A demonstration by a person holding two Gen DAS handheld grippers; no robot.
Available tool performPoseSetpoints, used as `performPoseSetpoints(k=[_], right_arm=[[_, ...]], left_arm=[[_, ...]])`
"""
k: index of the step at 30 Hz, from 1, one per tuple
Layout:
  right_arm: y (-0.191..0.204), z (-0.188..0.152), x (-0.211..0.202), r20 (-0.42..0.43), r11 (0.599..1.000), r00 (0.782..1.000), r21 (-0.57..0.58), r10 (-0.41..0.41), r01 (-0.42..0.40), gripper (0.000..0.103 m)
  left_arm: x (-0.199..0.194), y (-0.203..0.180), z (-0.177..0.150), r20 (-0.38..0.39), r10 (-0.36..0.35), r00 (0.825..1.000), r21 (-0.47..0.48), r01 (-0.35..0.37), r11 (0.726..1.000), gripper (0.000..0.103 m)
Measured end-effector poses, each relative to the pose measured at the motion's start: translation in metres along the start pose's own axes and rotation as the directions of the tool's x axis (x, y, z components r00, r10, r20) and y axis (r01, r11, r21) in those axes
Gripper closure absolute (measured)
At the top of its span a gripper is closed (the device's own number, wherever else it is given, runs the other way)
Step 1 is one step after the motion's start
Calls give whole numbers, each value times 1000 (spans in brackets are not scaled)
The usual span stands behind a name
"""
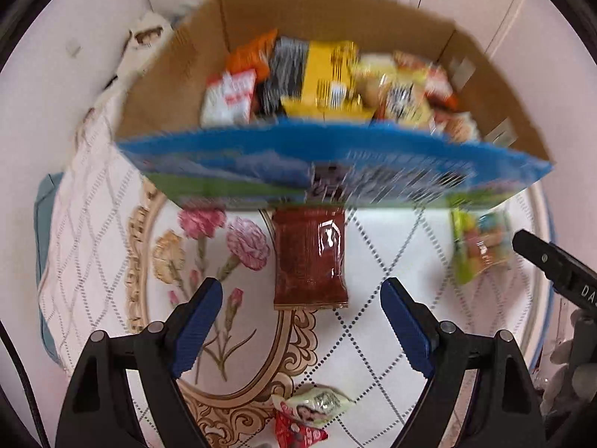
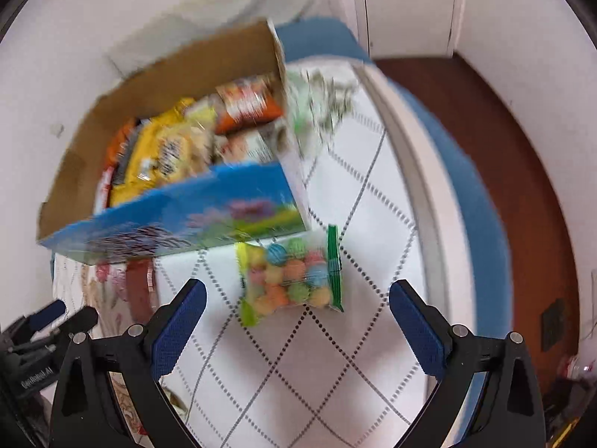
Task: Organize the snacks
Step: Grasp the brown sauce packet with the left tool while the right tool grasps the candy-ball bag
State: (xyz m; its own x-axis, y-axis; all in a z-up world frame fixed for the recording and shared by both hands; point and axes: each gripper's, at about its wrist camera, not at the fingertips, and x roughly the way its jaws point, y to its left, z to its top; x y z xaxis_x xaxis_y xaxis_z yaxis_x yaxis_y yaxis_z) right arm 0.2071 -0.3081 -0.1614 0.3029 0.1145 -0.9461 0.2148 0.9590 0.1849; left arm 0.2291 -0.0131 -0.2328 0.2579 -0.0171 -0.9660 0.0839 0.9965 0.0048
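Snack box (image 1: pixel 328 164) on floral quilted tablecloth (image 1: pixel 377 339) (brown floor (image 2: pixel 522 171) beyond)

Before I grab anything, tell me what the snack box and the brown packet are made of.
Snack box: looks like cardboard, with matte brown inner walls and a printed blue outer face. Brown packet: probably plastic film or foil laminate, glossy with a glare spot and crimped end seams.

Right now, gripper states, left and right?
Left gripper: open, holding nothing; brown packet lies ahead between its fingers.
Right gripper: open, holding nothing; candy bag ahead.
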Motion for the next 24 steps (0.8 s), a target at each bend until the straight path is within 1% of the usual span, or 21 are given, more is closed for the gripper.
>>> performPoseSetpoints(k=[2, 4, 8, 9, 10, 12, 13, 14, 15, 16, 17, 18, 21, 24], right_arm=[[1, 1, 19, -24, 1000, 1000, -7, 3, -3, 3], [3, 5, 37, -48, 1000, 999, -22, -2, 1, 3], [7, 9, 64, -90, 999, 996, -49, -14, 9, 3], [9, 9, 68, -89, 998, 996, -66, -27, 21, 3], [11, 9, 69, -87, 996, 996, -82, -36, 29, 3], [17, 8, 72, -83, 993, 995, -114, -52, 43, 9], [21, 7, 73, -83, 990, 995, -136, -54, 43, 16], [24, 6, 73, -78, 987, 995, -153, -67, 55, 20], [28, 5, 73, -73, 983, 994, -172, -82, 68, 21], [29, 2, 72, -69, 980, 994, -184, -84, 70, 23], [29, 0, 70, -69, 982, 995, -179, -75, 62, 24], [29, -3, 70, -76, 982, 995, -181, -71, 56, 24], [32, -16, 66, -87, 979, 994, -199, -65, 47, 25], [36, -34, 64, -110, 975, 992, -218, -57, 32, 25]], left_arm=[[18, -1, 3, -39, -3, 999, -4, 3, 1000, 16], [32, -2, 5, -63, -5, 998, -11, 4, 1000, 16], [61, -2, 11, -127, -12, 992, -20, 10, 1000, 16], [67, -2, 12, -139, -15, 990, -24, 12, 1000, 16], [70, -2, 14, -129, -2, 992, -26, -1, 1000, 16], [73, -3, 17, -117, -13, 993, -28, 10, 1000, 16], [73, -4, 18, -110, -17, 994, -33, 13, 999, 16], [72, -5, 18, -106, -21, 994, -35, 18, 999, 16], [72, -6, 17, -105, -25, 994, -35, 21, 999, 19], [71, -6, 15, -106, -30, 994, -33, 26, 999, 25], [71, -7, 12, -107, -34, 994, -29, 31, 999, 29], [71, -7, 9, -109, -32, 994, -23, 30, 999, 38], [73, -8, -3, -116, -31, 993, -11, 30, 999, 47], [70, -10, -12, -108, -25, 994, 10, 27, 1000, 51]])
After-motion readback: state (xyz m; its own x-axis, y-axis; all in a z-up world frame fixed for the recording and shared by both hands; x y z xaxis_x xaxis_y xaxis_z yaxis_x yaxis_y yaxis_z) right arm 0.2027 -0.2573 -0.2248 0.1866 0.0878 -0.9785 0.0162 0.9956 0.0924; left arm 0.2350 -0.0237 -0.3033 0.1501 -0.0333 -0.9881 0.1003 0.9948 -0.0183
